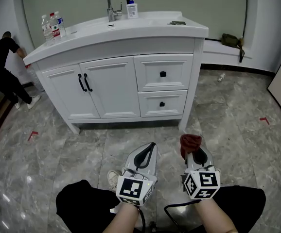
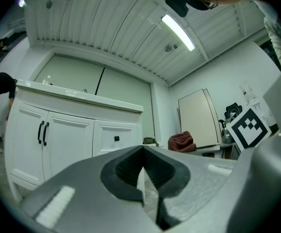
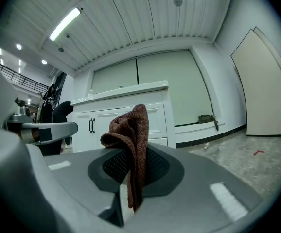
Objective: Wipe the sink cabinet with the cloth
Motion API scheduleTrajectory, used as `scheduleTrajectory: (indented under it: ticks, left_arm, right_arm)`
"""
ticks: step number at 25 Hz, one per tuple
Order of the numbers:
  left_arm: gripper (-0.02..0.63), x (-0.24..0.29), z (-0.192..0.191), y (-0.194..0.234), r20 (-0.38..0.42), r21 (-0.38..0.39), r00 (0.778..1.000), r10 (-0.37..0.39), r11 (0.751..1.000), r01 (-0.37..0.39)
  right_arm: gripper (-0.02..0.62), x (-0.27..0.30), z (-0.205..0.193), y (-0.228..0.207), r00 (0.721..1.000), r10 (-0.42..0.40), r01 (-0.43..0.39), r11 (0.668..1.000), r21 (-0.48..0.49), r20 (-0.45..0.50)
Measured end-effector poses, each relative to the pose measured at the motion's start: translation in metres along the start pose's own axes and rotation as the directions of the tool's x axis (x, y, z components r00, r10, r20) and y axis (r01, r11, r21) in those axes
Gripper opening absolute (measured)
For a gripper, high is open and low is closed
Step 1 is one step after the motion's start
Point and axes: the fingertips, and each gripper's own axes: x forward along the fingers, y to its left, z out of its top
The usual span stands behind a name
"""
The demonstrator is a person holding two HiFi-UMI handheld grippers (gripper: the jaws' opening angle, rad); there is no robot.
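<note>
The white sink cabinet (image 1: 116,84) stands ahead on a grey marble floor, with two doors at left and two drawers at right. It also shows in the left gripper view as the cabinet (image 2: 67,130) and in the right gripper view as the cabinet (image 3: 126,115). My right gripper (image 1: 195,152) is shut on a dark red cloth (image 1: 189,143), which bunches above the jaws as the cloth (image 3: 130,144). My left gripper (image 1: 149,150) is shut with nothing in it, jaws meeting at the tip (image 2: 143,166). Both hang low, well short of the cabinet.
On the countertop stand a tap (image 1: 109,5), a soap dispenser (image 1: 131,8) and water bottles (image 1: 52,27). A person in black (image 1: 4,72) crouches at the far left by the wall. A low ledge (image 1: 228,45) runs along the back right wall.
</note>
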Motion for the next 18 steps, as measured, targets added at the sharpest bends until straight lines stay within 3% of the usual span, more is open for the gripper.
scheduleTrajectory:
  ticks: [18]
  left_arm:
    - [0.0,0.0064,-0.0059,-0.0078,-0.009,0.006,1.0,-0.015,1.0,0.015]
  right_arm:
    - [0.077,-0.0014,-0.0029,0.0041,1.0,0.011,-0.011,1.0,-0.002,-0.01]
